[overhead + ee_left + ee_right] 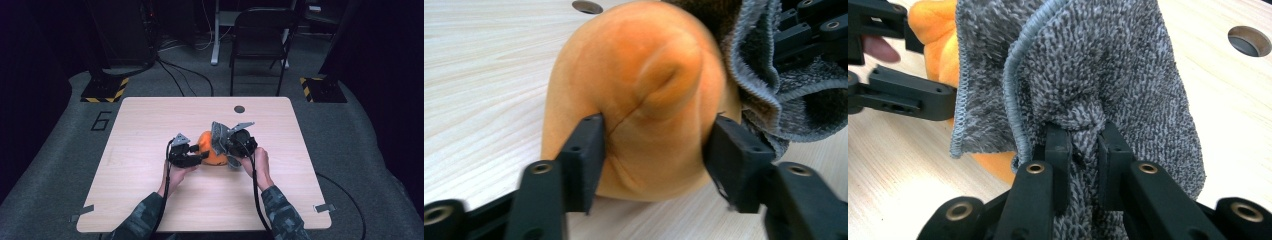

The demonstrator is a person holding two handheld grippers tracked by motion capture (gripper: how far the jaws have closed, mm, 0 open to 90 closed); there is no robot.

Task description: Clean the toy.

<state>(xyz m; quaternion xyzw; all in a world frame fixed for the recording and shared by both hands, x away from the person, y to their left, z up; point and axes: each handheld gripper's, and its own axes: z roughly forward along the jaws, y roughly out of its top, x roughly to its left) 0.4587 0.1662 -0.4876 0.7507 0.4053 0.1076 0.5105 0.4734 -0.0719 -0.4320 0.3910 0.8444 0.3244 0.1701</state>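
My right gripper (1083, 137) pinches the grey cloth (1108, 65) tight; my left gripper (656, 155) brackets the orange toy (644, 95) at table centre, pads seemingly barely touching. I'd steady the toy, then drag the cloth toward three o'clock.

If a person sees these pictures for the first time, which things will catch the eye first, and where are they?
The eye goes first to the bright orange soft object, lying near the middle of the wooden table. The left gripper has its jaws on either side of it. Next comes the grey towel, bunched and pinched between the jaws of the right gripper, beside the orange object on its right in the high view.
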